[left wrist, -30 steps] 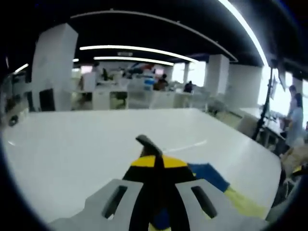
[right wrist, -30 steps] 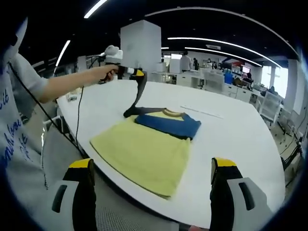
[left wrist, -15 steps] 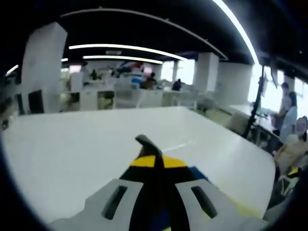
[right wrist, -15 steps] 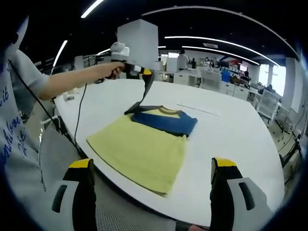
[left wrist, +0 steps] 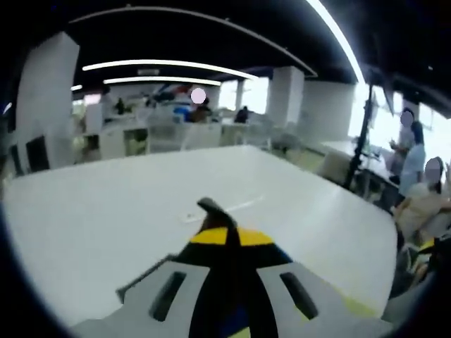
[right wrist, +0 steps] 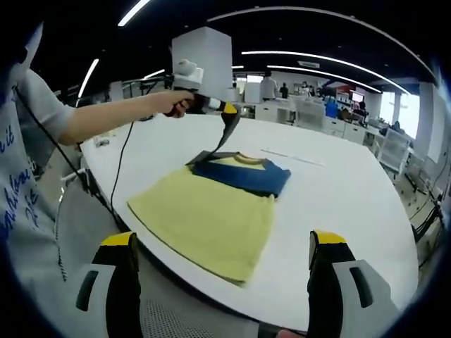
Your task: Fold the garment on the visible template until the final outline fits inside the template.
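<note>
Seen in the right gripper view: yellow cotton T-shirt with blue sleeves and a tan collar (right wrist: 211, 211) spread flat near the near edge of the white table (right wrist: 352, 211), hem toward the near edge, collar toward the far side. One blue sleeve already folded across the chest; the other, dark sleeve tip pinched in the left gripper (right wrist: 227, 127), jaws closed on it. Compared with a second ago, raised higher above the table and carried from the shirt's outer side to a spot nearly over the collar, with the dark fabric drawn up and inward after it. Judged from this: second sleeve fold under way, not yet laid down. Left gripper view much the same as before, jaws together with a dark scrap of cloth at the tips (left wrist: 211, 208) and a thin white line (left wrist: 225, 209) on the table beyond; possibly a template edge, too faint to tell.

Right gripper (right wrist: 220, 282) wide open, holding nothing, hanging off the near edge of the table below the hem, unmoved over the second. Lengthwise folds apparently left to do before the outline shrinks enough.
</note>
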